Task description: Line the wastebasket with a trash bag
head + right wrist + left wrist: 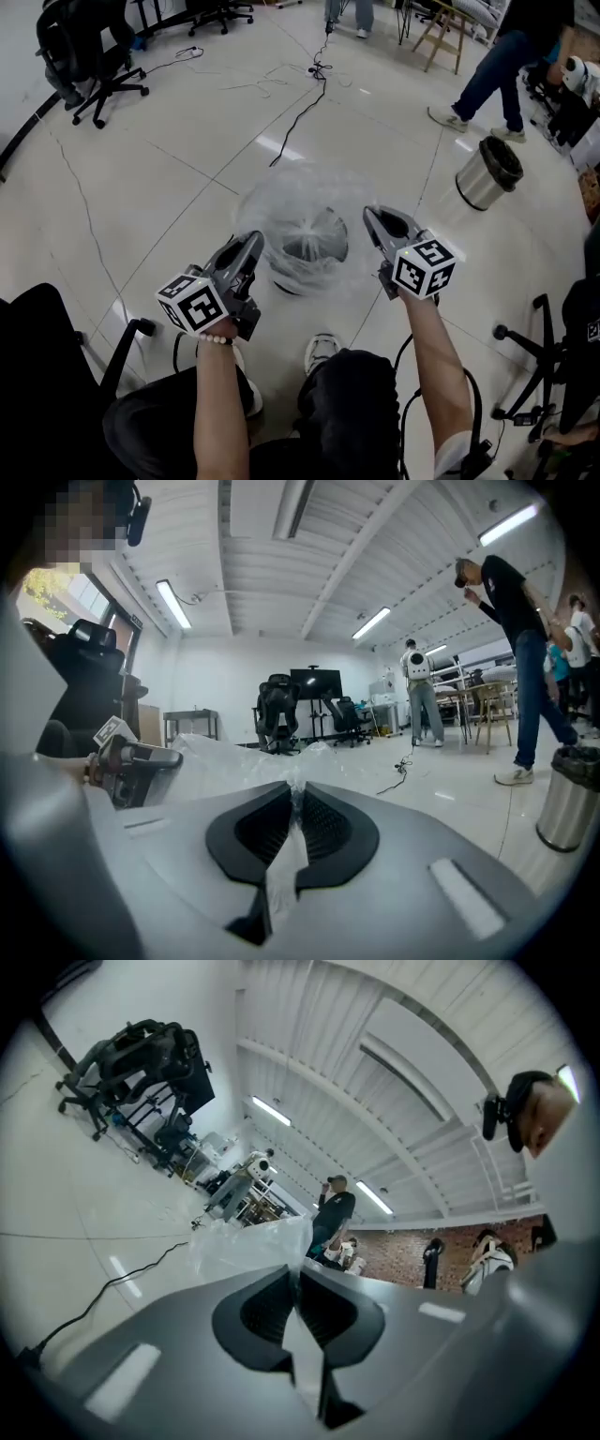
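Clear trash bag [298,199], glossy white floor [169,122] with grey seams.

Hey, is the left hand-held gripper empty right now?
No, the left hand-held gripper is shut on the trash bag, with the clear film pinched between its closed jaws.

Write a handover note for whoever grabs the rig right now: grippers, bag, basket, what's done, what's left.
Grippers: the left gripper is shut on one edge of the trash bag; the right gripper is shut on the opposite edge.
Things: the clear bag is spread between the two, billowed over the wastebasket on the floor. A metal bin stands apart at the right.
Done: bag opened and held over the basket.
Left: probably lower it in, fold the edge over the rim, release. I cannot tell whether any of the bag is inside yet.
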The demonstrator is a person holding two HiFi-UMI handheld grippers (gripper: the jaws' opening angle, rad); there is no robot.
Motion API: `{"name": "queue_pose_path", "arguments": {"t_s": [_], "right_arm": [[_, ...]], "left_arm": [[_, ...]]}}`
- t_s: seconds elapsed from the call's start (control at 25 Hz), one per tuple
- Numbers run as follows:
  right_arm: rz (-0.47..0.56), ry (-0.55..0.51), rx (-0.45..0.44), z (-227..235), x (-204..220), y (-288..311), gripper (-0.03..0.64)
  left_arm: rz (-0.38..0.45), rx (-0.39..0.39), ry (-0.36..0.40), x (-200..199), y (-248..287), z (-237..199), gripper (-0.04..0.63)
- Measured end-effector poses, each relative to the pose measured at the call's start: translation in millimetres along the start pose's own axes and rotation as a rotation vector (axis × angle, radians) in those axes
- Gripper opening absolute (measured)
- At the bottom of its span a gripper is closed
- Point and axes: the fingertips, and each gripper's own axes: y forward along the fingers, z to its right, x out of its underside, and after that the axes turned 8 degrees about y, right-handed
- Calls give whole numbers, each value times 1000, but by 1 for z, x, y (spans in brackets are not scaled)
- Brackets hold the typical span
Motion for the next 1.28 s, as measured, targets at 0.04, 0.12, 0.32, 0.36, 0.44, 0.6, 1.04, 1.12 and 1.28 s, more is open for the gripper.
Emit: {"name": "queue_pose_path", "arguments": {"t_s": [0.04, 0.12, 0.32, 0.36, 0.44, 0.6, 1.04, 1.12, 1.28], "right_arm": [[-24, 4, -5, 0, 10, 8, 2], [-63, 17, -7, 5, 29, 23, 2], [-163, 50, 83, 42, 76, 42, 2], [-183, 52, 101, 49, 84, 46, 2], [-202, 26, 132, 60, 93, 53, 2], [-187, -65, 153, 69, 90, 73, 2], [-493, -34, 239, 117, 154, 121, 3], [-581, 4, 207, 120, 175, 113, 3], [-702, 25, 128, 116, 207, 88, 5]], "left_arm": [[-4, -18, -17, 6, -4, -10, 12], [-24, -52, -42, 20, -8, -26, 12], [-74, -127, -130, 68, -6, -61, 12], [-61, -150, -143, 73, -6, -69, 12], [-24, -189, -153, 77, -6, -86, 12], [9, -217, -137, 79, 1, -109, 12], [-198, -358, -145, 119, 6, -170, 12], [-262, -332, -176, 140, -2, -165, 12], [-467, -276, -135, 191, -18, -144, 15]]}}
